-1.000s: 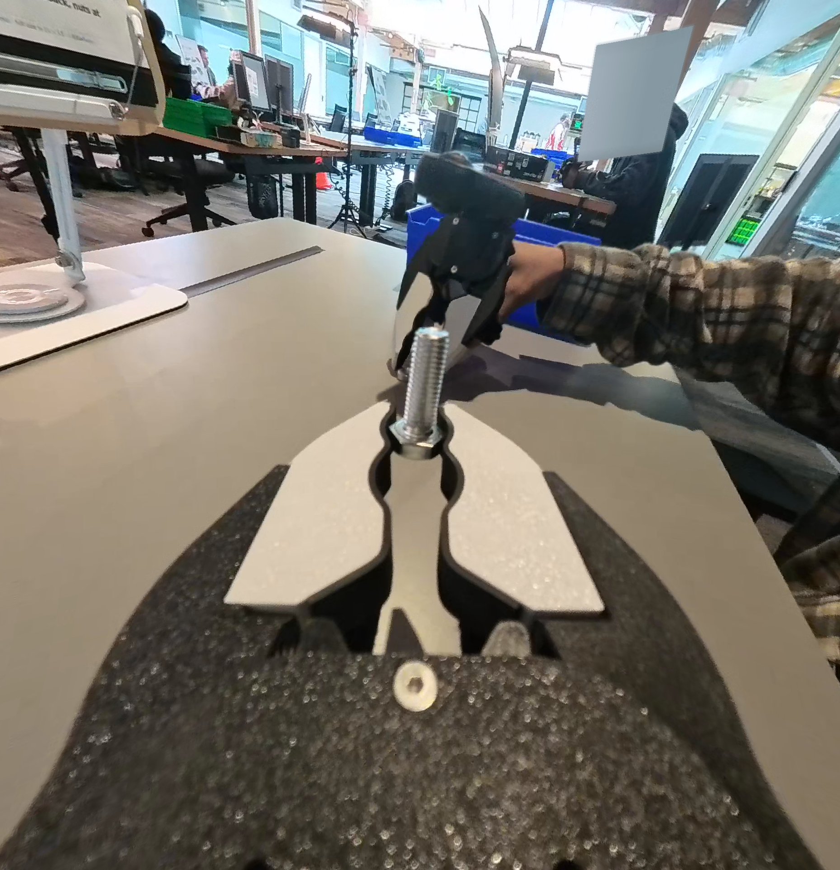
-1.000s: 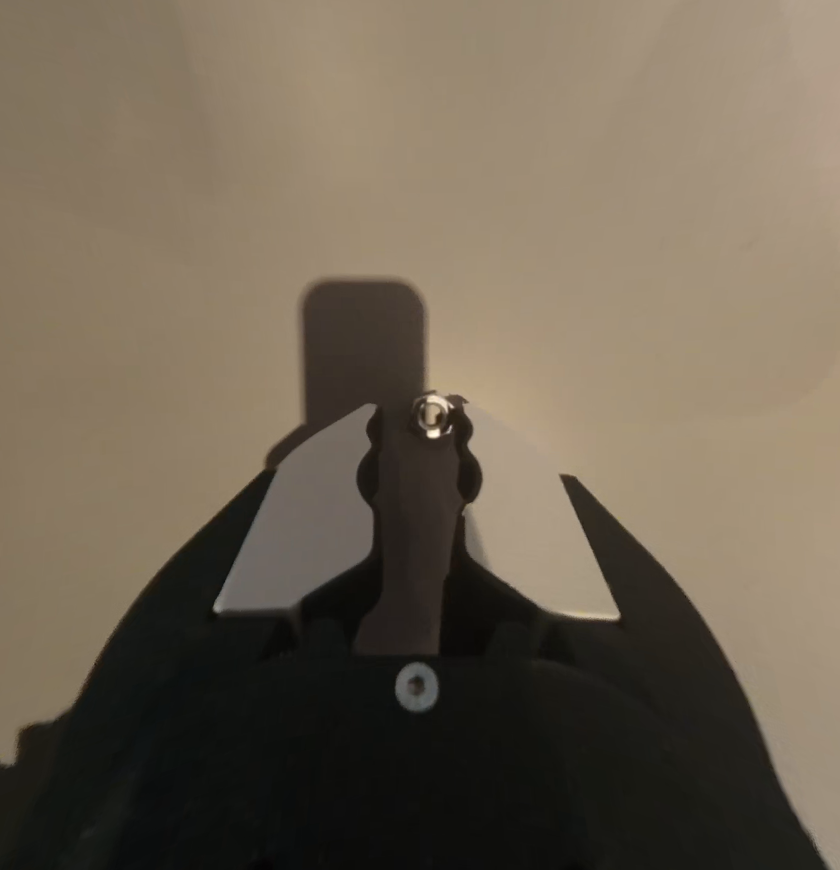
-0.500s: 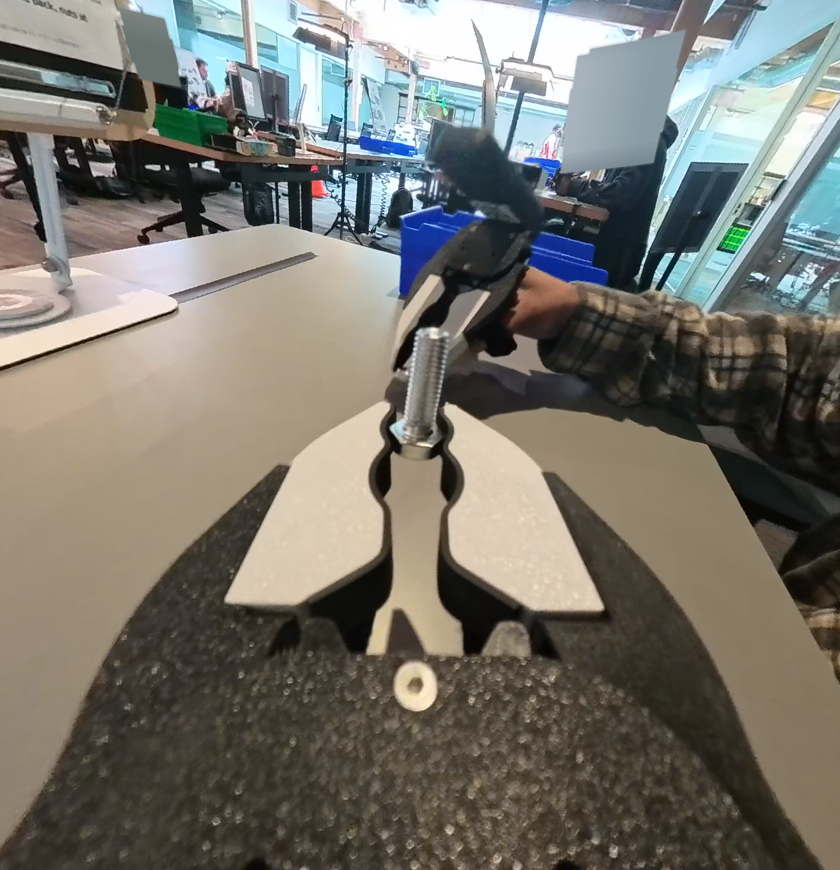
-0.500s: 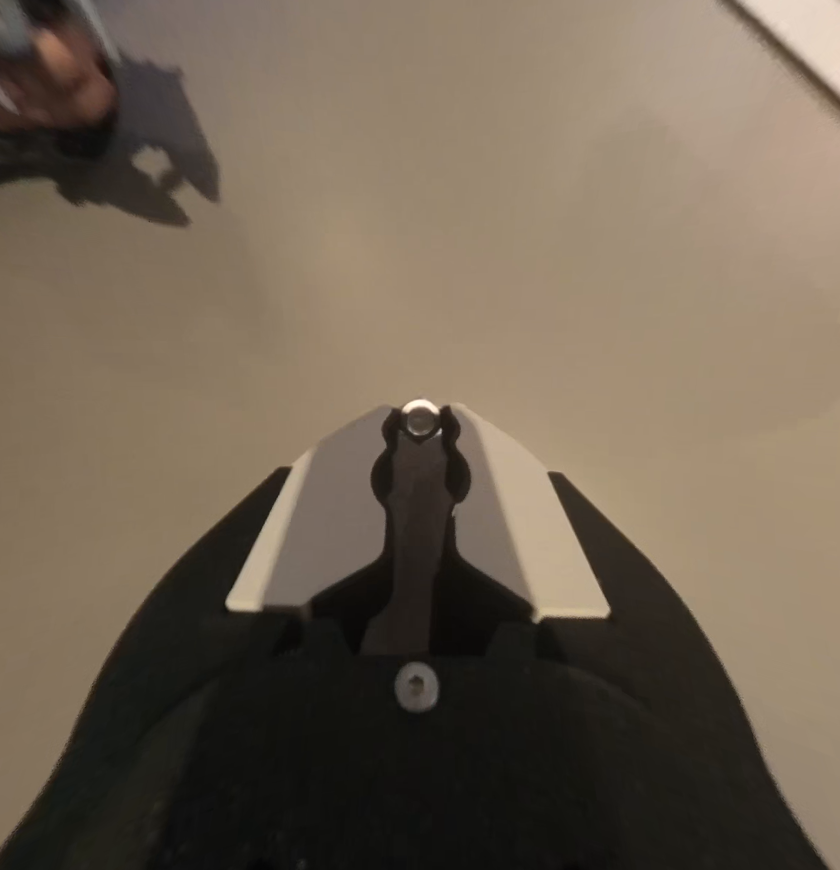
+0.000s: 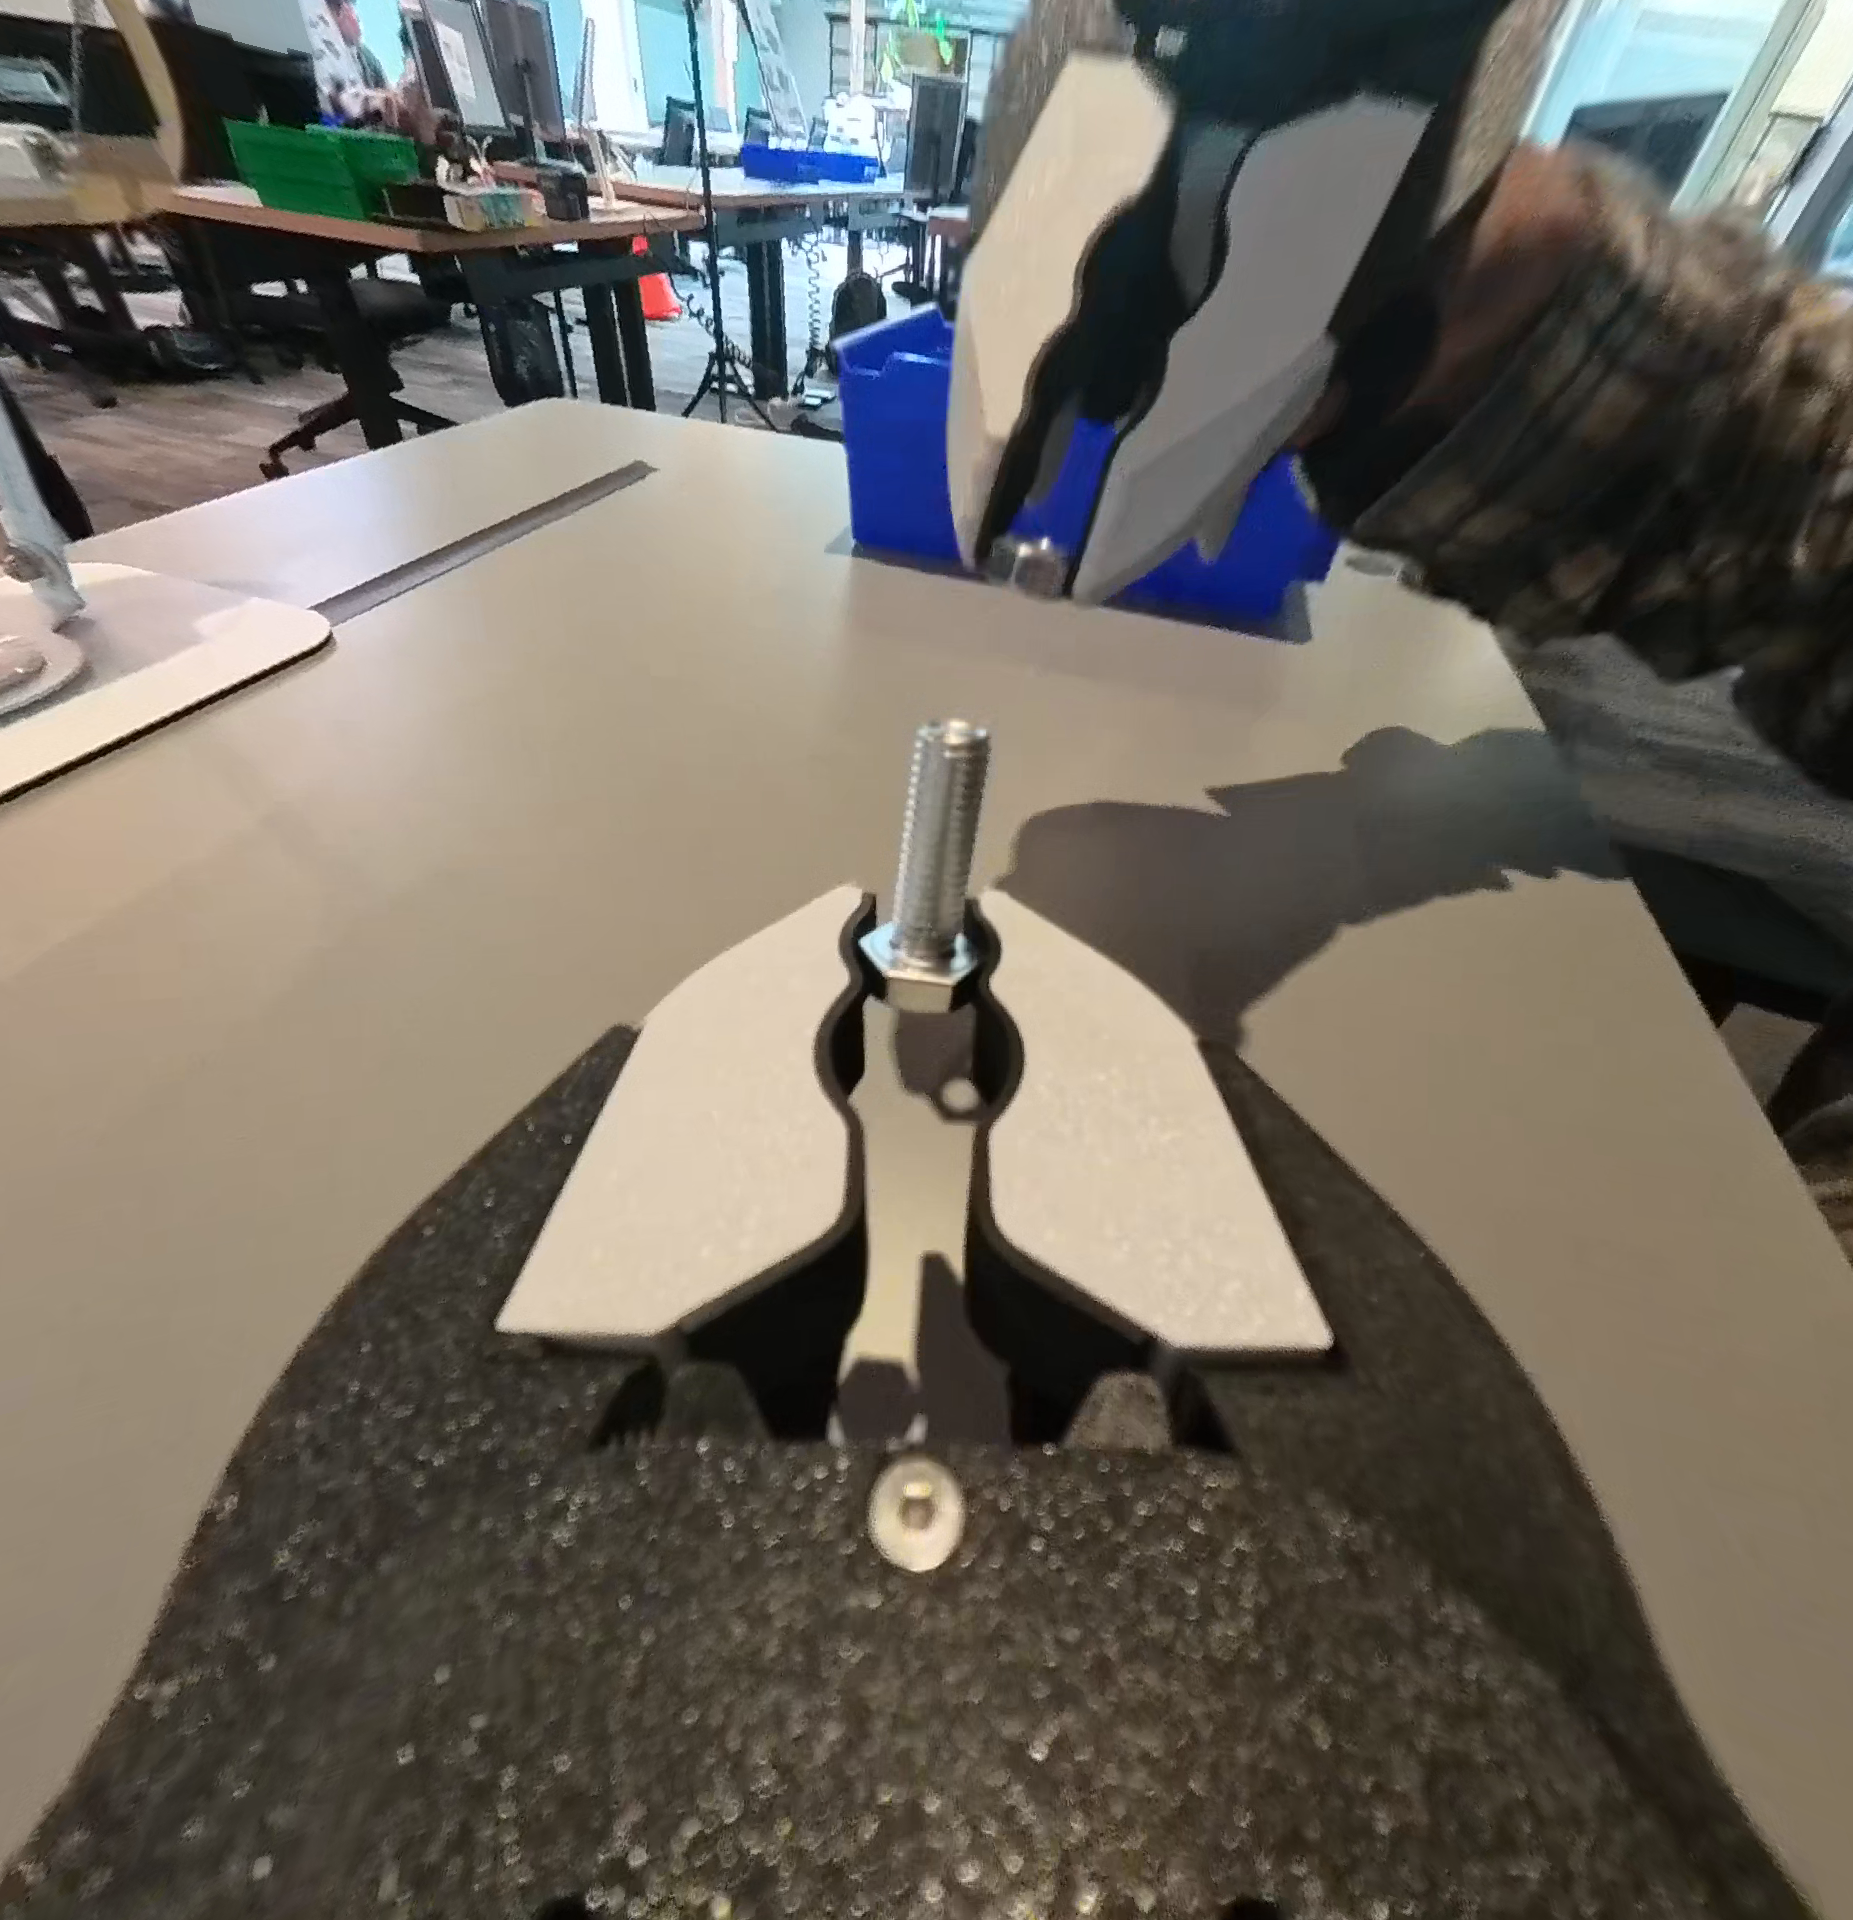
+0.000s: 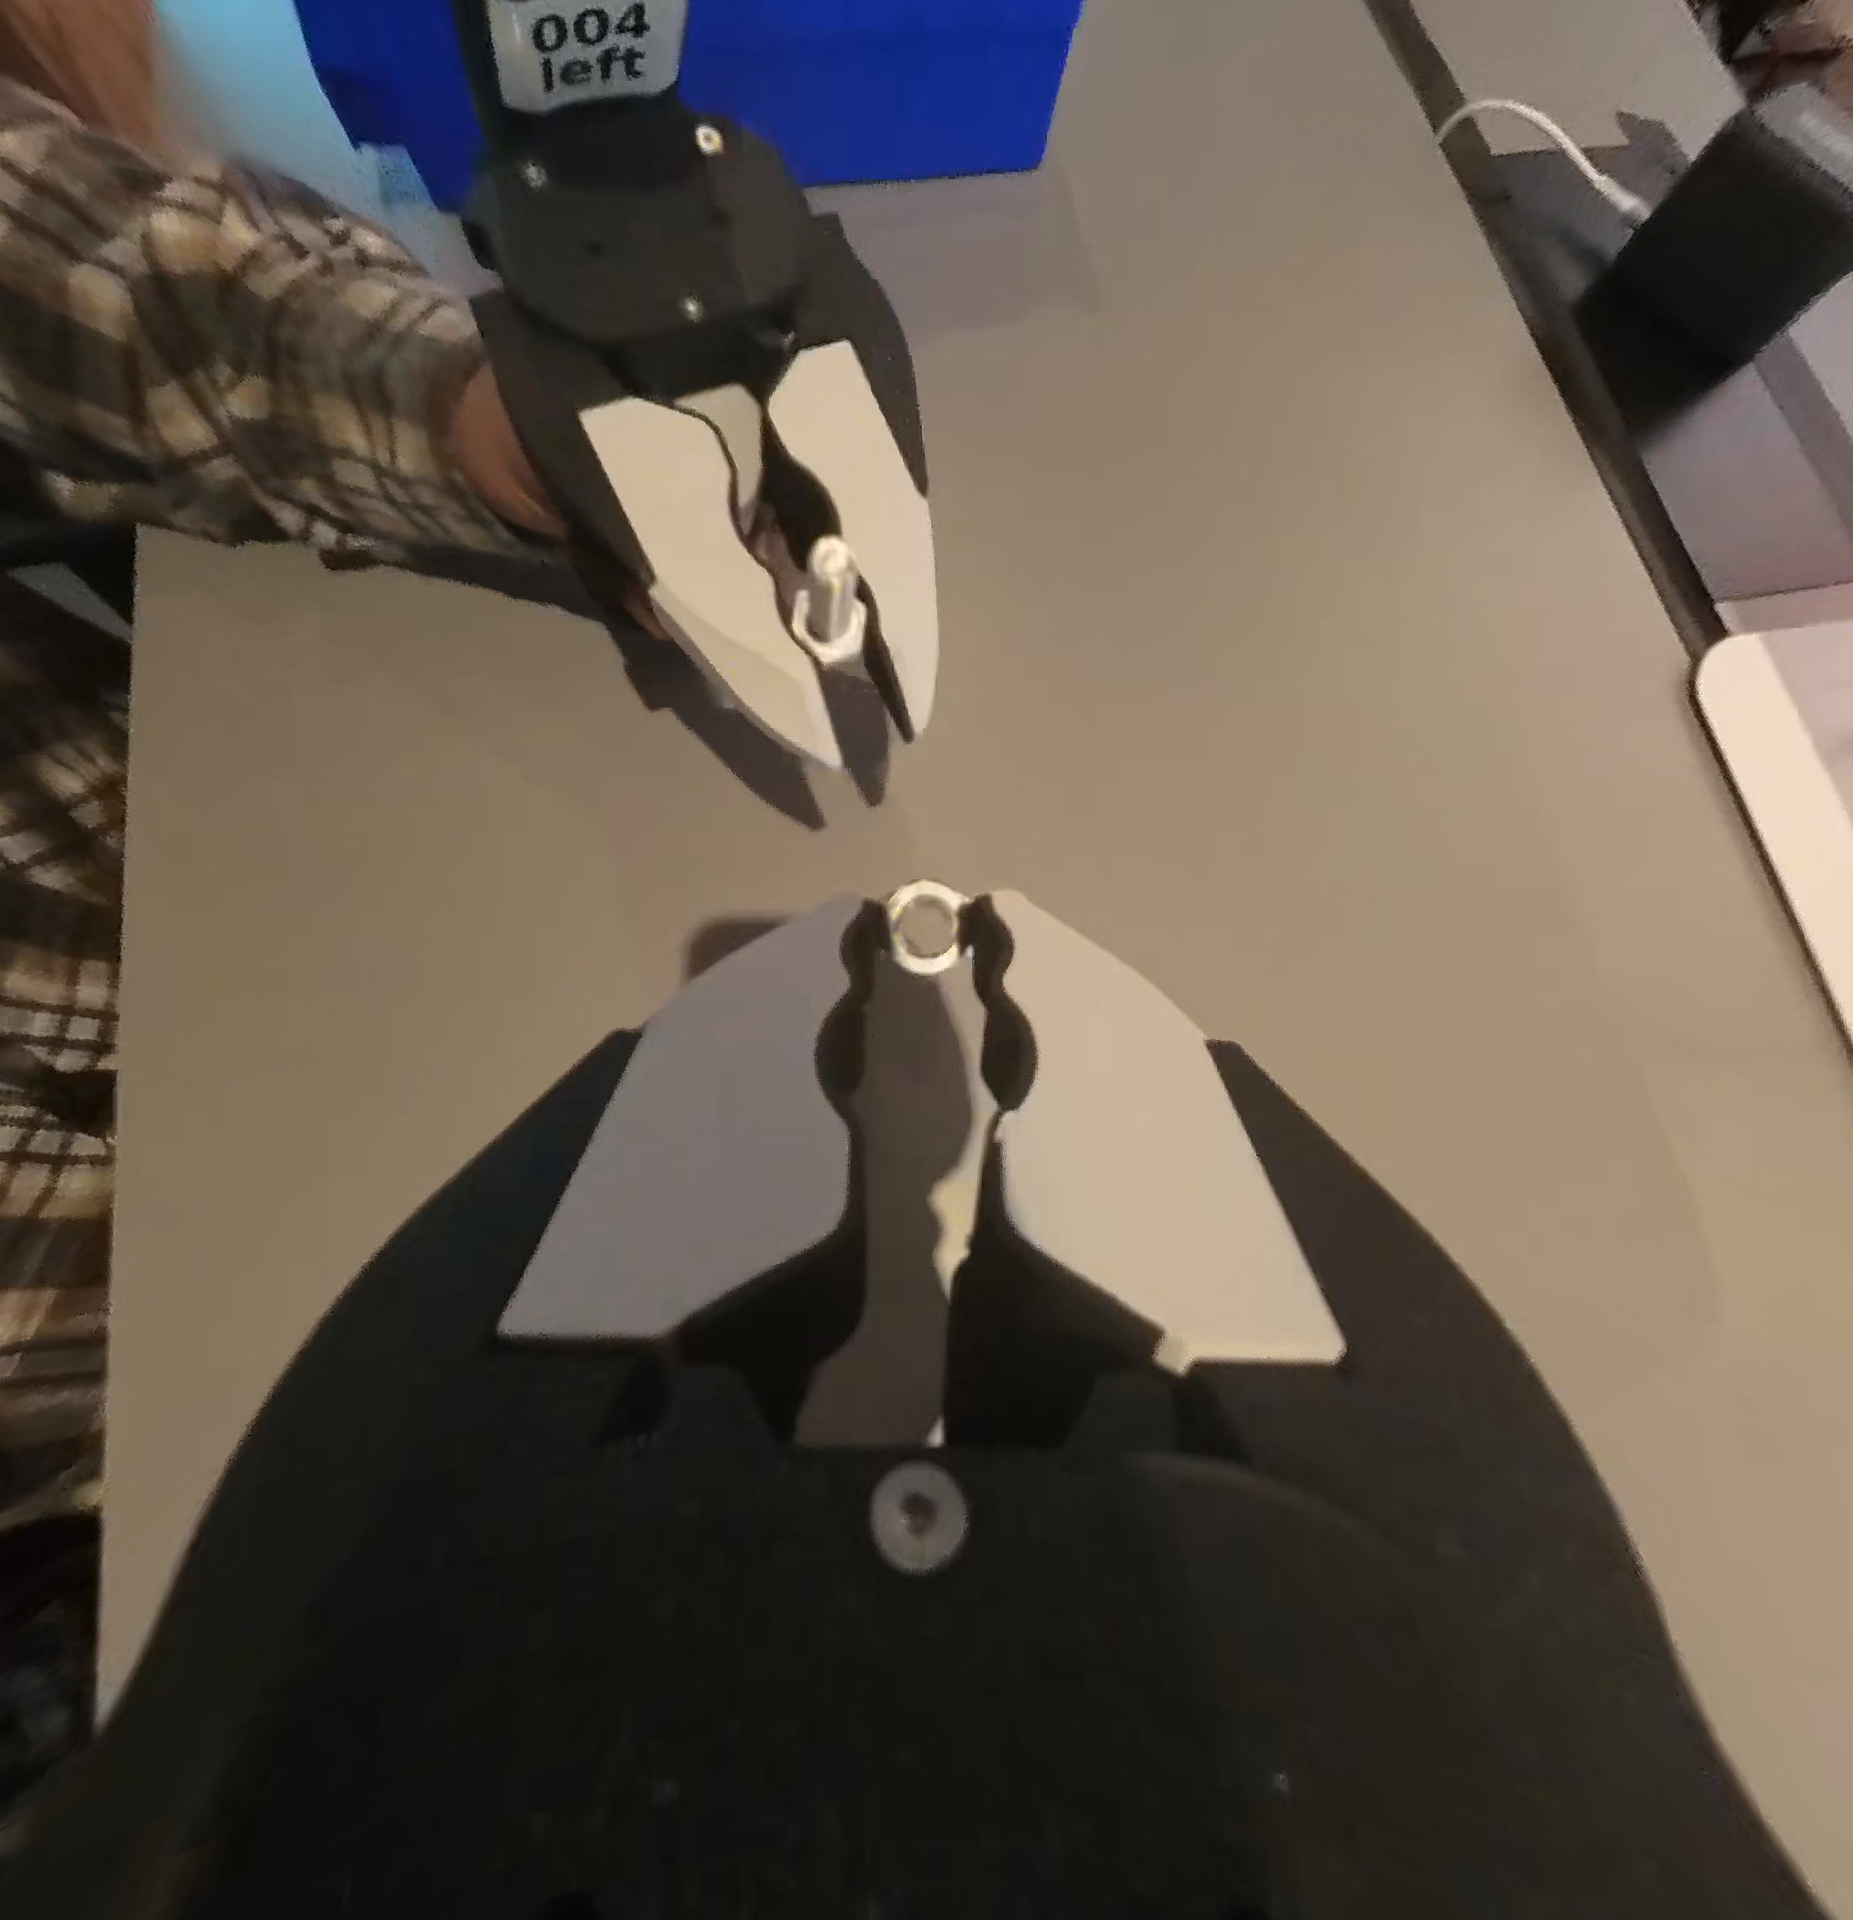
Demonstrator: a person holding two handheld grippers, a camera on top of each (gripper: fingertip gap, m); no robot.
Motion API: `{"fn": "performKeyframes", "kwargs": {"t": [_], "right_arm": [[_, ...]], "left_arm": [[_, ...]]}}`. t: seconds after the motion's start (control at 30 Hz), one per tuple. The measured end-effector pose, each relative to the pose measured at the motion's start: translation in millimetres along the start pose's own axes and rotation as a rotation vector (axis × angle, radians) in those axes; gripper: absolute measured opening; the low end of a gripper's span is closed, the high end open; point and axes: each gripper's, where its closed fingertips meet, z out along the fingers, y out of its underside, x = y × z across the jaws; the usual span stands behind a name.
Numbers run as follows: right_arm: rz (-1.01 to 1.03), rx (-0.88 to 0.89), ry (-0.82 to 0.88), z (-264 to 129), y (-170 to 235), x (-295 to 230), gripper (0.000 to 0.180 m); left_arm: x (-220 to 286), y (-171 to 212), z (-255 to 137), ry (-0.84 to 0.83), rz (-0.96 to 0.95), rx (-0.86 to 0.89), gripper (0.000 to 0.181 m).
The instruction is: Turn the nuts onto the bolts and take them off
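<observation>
My left gripper [image 5: 919, 971] is shut on the hex head of a silver bolt [image 5: 937, 831], which stands upright with its bare thread pointing up above the grey table [image 5: 486, 831]. My right gripper [image 6: 927, 930] is shut on a silver nut [image 6: 924, 928], held flat with its hole facing the camera. In the left wrist view the right gripper [image 5: 1026, 566] hangs in the air up and to the right of the bolt, the nut [image 5: 1024, 566] at its tips. In the right wrist view the left gripper [image 6: 849, 665] with the bolt [image 6: 826, 603] lies just beyond the nut.
A blue bin [image 5: 901, 447] stands at the table's far edge. A white base plate with a metal stand [image 5: 122, 644] is at the left. A plaid sleeve [image 5: 1628, 468] reaches in from the right. A black block and white cable [image 6: 1680, 281] lie at the right. Across from one pair of fingers to the other is roughly 6 centimetres.
The right gripper has lifted off the table with the nut and risen above and to the right of the bolt. The left gripper and bolt have come into the right wrist view.
</observation>
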Motion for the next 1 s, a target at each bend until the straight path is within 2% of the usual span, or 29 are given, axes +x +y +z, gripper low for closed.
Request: {"fn": "performKeyframes", "kwargs": {"t": [0.23,0.43,0.73,1.0], "right_arm": [[-0.025,-0.067,-0.006,-6.1,-27.9,-6.4,0.016],[-0.060,-0.097,-0.095,-3.7,-53.9,-16.7,0.017],[-0.134,-0.196,-0.132,28.8,-54.3,-22.0,0.017],[-0.136,-0.213,-0.155,34.6,-57.5,-27.1,0.017]], "left_arm": [[-3.2,1.0,0.4,-0.068,0.035,-0.025,0.015],[-6.2,-4.4,-3.5,-0.090,0.028,0.000,0.015],[1.4,-6.3,-1.2,-0.103,0.110,-0.017,0.015],[1.7,-9.0,-2.0,-0.132,0.142,-0.024,0.015]]}}
